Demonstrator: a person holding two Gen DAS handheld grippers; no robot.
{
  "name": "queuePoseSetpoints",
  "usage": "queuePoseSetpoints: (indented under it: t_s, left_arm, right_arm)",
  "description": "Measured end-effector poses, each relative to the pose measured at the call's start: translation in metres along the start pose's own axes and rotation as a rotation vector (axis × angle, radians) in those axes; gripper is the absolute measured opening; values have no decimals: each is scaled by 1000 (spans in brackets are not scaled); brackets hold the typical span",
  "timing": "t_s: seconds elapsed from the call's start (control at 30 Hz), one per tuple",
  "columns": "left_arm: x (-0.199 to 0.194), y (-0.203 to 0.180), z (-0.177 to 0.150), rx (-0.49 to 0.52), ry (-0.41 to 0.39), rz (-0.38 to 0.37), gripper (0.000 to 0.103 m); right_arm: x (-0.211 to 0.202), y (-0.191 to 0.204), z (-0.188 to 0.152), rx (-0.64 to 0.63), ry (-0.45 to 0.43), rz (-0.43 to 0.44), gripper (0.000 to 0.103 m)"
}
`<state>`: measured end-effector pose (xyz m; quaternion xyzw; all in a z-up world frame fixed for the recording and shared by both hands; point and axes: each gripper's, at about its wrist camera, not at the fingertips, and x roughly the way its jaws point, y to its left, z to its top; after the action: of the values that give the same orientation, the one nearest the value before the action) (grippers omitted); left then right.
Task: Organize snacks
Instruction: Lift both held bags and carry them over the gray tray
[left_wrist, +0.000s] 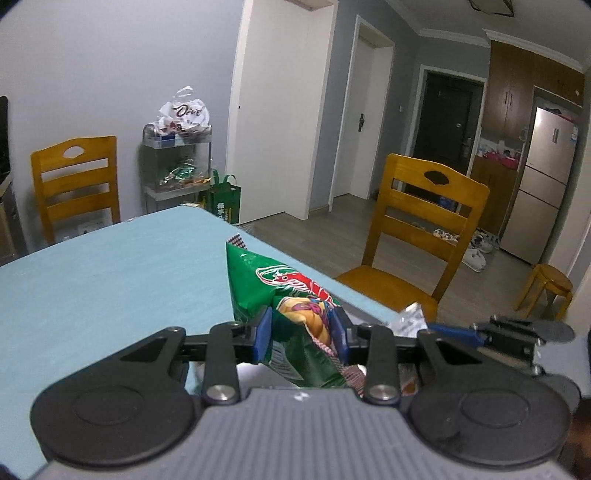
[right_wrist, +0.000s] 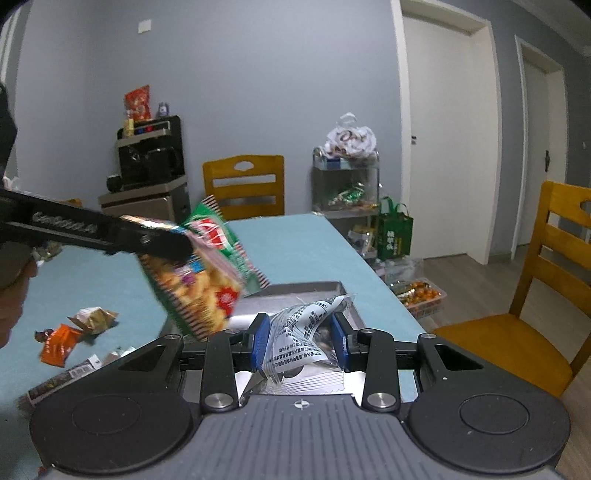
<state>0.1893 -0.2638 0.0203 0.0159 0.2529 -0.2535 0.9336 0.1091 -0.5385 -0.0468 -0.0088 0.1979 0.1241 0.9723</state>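
Item: green shrimp-chip bag, clamped in my left claw, held in the air above the desk. Item: clear printed packet, pinched in my right claw, just ahead of it the metal tray. Loose wrappers lie left of my right claw. Risk: slick film slipping from either grip; the dangling bag could snag the tray rim.
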Motion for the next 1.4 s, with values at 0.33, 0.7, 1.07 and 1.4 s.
queuePoseSetpoints:
  t_s: [0.33,0.7,1.07,1.4]
  left_arm:
    - [84,-29,18,-24,1,12,32]
    - [113,-35,1,-50,17,-29,32]
    - [113,-23,-17,-79,92,-15,77]
    - [102,-18,-25,-101,113,-5,87]
  right_arm:
    - [21,-6,-3,-1,84,-2,37]
    - [25,-22,-9,36,167,10,36]
    - [26,-17,-8,47,165,-5,42]
    - [16,-12,-7,31,123,-23,69]
